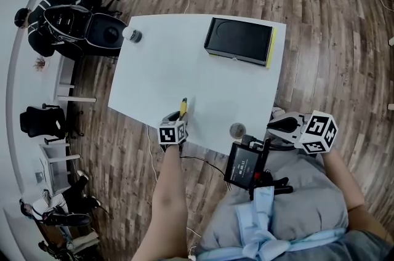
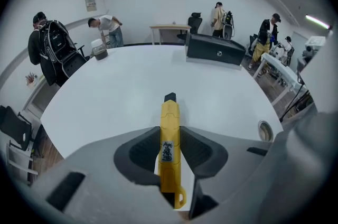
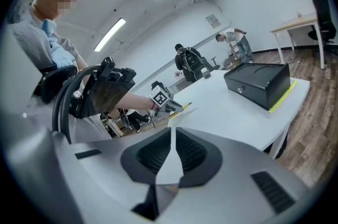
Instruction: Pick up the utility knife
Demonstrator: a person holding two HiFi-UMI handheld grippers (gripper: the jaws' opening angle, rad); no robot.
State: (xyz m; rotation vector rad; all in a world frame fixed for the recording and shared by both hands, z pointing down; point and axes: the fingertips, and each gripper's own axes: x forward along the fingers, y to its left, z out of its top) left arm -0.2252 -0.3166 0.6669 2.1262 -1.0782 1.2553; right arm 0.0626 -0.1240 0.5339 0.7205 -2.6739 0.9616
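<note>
The yellow utility knife (image 2: 170, 112) with a black tip sits lengthwise between the jaws of my left gripper (image 2: 169, 131), and both pads press its sides. In the head view the knife (image 1: 183, 107) pokes forward from the left gripper (image 1: 178, 120) over the near edge of the white table (image 1: 166, 69), lifted slightly off it. The right gripper view shows the same knife (image 3: 185, 106) held above the table. My right gripper (image 3: 174, 133) hangs beside the table's near right corner (image 1: 275, 125), its pads together with nothing between them.
A black box (image 1: 240, 40) on a yellow sheet lies at the table's far right. A small round metal object (image 1: 237, 129) rests at the near edge, and a small round container (image 1: 132, 35) at the far left corner. Several people and office chairs stand beyond the table.
</note>
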